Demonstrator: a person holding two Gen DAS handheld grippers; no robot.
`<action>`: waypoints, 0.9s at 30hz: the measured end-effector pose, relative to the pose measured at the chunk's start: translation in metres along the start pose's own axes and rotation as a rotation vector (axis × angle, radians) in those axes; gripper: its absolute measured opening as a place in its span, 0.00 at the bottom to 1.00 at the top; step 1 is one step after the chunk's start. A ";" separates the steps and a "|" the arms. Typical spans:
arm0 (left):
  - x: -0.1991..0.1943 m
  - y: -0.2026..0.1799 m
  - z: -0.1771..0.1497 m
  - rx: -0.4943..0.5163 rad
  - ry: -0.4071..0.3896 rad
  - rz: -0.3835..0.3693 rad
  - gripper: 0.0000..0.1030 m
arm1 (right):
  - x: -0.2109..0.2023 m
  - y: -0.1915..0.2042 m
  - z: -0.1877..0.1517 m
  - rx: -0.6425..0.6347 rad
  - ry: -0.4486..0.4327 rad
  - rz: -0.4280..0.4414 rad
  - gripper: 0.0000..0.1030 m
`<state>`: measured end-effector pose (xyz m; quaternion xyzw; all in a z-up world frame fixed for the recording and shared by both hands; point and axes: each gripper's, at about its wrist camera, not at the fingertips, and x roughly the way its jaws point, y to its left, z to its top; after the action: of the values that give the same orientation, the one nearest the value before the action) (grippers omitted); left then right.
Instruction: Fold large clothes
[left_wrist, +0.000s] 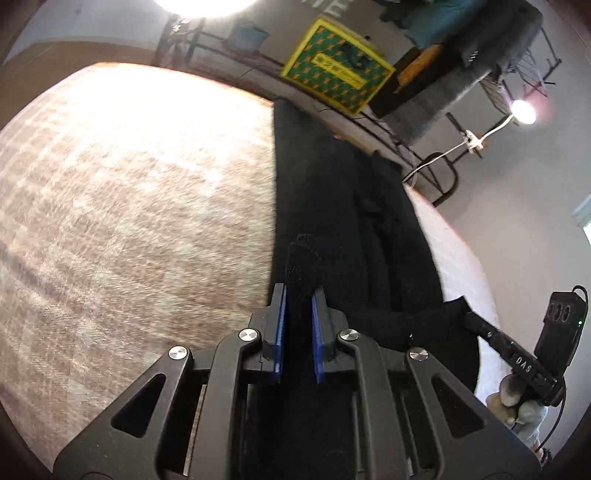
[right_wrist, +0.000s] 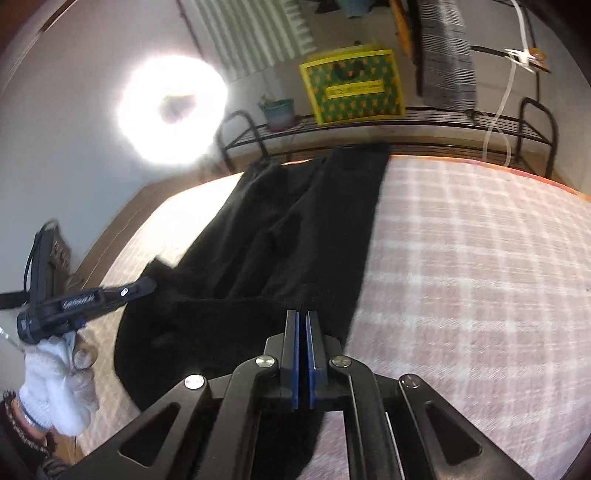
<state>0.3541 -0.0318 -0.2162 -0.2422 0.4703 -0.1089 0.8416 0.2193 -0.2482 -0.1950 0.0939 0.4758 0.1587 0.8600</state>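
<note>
While the black garment (left_wrist: 343, 221) lies lengthwise on the checked bed cover (left_wrist: 129, 206), we grip its near edge: left gripper (left_wrist: 300, 295) fingers pinch a fold, right gripper (right_wrist: 303, 317) fingers clamp its hem.

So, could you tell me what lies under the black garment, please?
The black garment lies on a pink checked bedcover, which shows around it. Whatever sits directly beneath the cloth is covered.
</note>
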 end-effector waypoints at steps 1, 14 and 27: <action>0.005 0.001 -0.001 0.002 0.004 0.008 0.10 | 0.005 -0.004 -0.001 0.004 0.007 -0.016 0.00; -0.037 -0.029 -0.014 0.130 -0.070 0.044 0.16 | -0.021 0.008 -0.012 -0.070 0.007 -0.061 0.15; 0.009 -0.068 -0.088 0.298 0.121 -0.015 0.16 | -0.004 0.032 -0.059 -0.151 0.125 -0.050 0.20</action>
<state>0.2873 -0.1212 -0.2271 -0.1111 0.4970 -0.1981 0.8375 0.1620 -0.2194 -0.2132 0.0068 0.5174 0.1779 0.8370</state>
